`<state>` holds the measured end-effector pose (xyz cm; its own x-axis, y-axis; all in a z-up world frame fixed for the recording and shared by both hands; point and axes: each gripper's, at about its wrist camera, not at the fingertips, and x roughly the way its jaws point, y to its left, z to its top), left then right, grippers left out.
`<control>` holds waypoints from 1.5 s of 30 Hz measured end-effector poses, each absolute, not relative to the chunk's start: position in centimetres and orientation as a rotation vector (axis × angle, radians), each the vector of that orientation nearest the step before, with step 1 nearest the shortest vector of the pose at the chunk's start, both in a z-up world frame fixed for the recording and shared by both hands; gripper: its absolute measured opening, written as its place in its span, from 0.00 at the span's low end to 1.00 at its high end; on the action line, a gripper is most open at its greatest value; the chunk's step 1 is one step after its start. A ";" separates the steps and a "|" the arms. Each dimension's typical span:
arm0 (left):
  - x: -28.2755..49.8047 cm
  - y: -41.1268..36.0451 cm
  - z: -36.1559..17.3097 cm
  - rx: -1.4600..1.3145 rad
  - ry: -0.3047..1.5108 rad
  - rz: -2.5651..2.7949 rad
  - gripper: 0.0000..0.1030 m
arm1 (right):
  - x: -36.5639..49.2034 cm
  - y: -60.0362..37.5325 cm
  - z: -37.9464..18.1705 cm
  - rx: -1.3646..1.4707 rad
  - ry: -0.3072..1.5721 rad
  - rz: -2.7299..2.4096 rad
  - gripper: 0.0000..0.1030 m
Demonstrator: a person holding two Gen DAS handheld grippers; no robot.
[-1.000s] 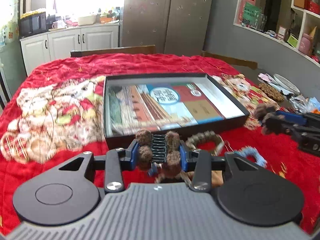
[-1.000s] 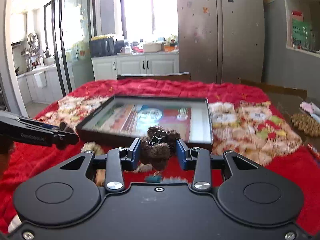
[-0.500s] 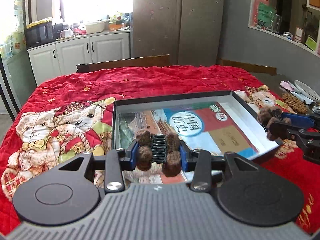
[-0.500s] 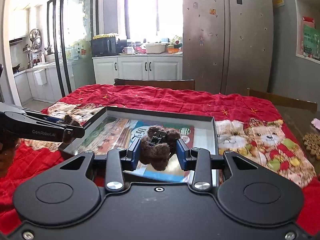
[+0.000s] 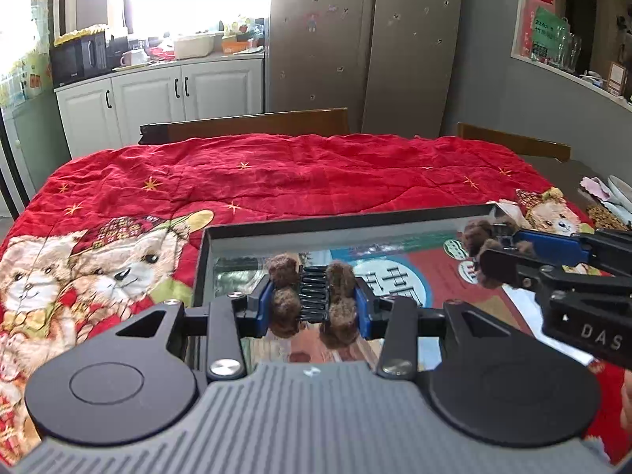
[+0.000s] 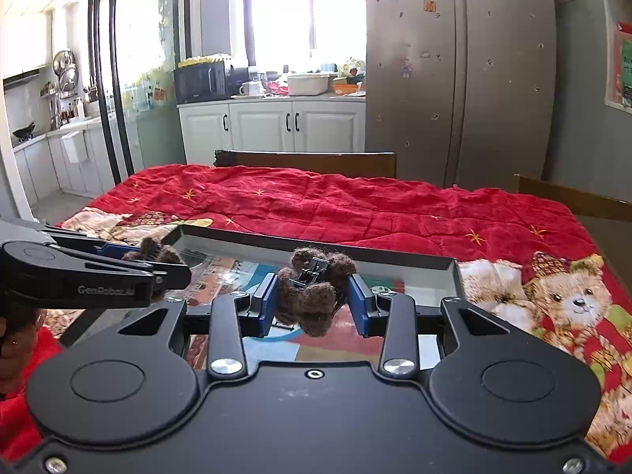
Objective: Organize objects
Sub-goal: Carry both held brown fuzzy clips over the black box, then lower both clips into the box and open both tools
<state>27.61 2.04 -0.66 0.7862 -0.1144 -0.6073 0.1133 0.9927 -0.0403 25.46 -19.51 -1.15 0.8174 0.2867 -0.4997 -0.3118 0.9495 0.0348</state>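
fuzzy hair clip (image 5: pixel 312 296) (left gripper (image 5: pixel 313 302))

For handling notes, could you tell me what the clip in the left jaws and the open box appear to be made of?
The hair clip looks like black plastic teeth, glossy, with fuzzy brown pompoms, probably plush or felted fibre. The box looks like dark rigid cardboard with thin straight walls; its printed inside reflects light, so likely a glossy coating.

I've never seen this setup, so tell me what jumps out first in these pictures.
Each gripper is clamped on a fuzzy brown hair clip: the left gripper on one hair clip with black teeth showing, the right gripper on another clip. Both hover over the shallow dark box, which sits on a bright red teddy-bear blanket.
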 end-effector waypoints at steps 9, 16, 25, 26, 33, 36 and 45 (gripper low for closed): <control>31.1 1.7 -2.4 -0.005 0.688 -0.105 0.44 | 29.6 -19.5 -3.4 -0.013 0.587 0.317 0.35; 32.2 1.5 -3.1 0.008 0.701 -0.098 0.44 | 30.9 -19.1 -4.4 -0.051 0.621 0.304 0.35; 32.8 0.7 -3.6 0.056 0.702 -0.090 0.44 | 31.5 -18.7 -5.0 -0.061 0.661 0.316 0.35; 32.9 0.7 -3.7 0.056 0.706 -0.089 0.44 | 31.6 -18.7 -5.1 -0.062 0.666 0.318 0.35; 33.1 0.5 -4.1 0.067 0.724 -0.088 0.46 | 32.1 -19.0 -5.5 -0.040 0.692 0.318 0.36; 33.3 0.5 -4.3 0.069 0.739 -0.084 0.47 | 32.2 -18.8 -5.7 -0.050 0.699 0.315 0.36; 33.4 0.3 -4.2 0.079 0.749 -0.075 0.62 | 32.1 -18.8 -5.7 -0.051 0.704 0.314 0.39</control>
